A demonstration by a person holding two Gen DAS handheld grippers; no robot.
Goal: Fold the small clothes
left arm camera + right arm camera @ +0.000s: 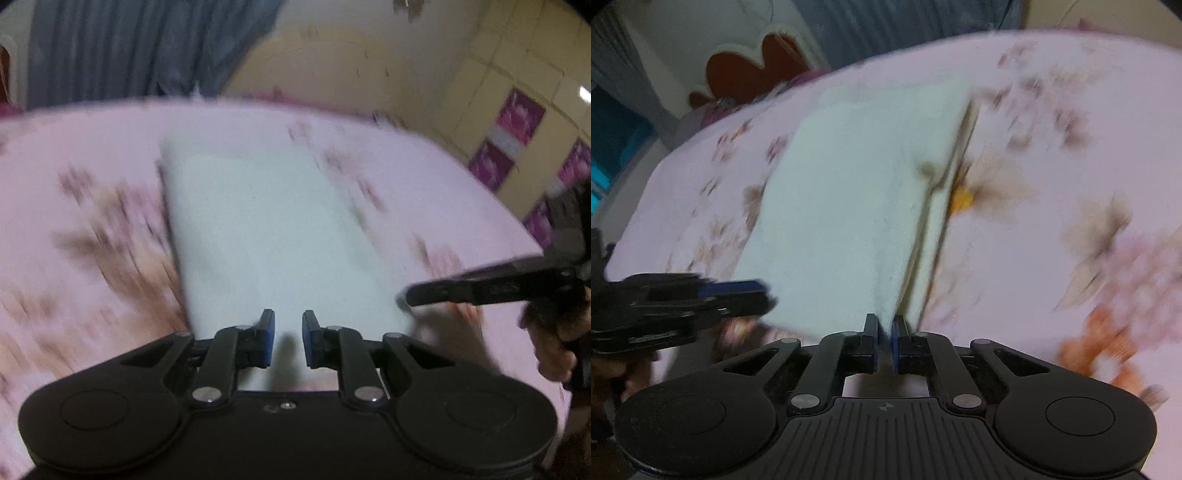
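Through my left wrist camera, my left gripper (pixel 288 338) hangs over the near end of the pale cloth (pixel 266 229), its blue pads parted with only a narrow gap and nothing pinched between them. The cloth lies as a long folded strip on the pink flowered bedsheet (pixel 92 240), with bare sheet either side of its long edges. My right gripper (pixel 406 295) reaches the cloth's near right corner.

Through my right wrist camera, my right gripper (pixel 885 343) is clamped on the near edge of the cloth (pixel 849 206), the layered right edge running away from the pads. Open sheet (pixel 1052 221) spreads to the right; the left gripper (pixel 753 295) sits at the near left corner.
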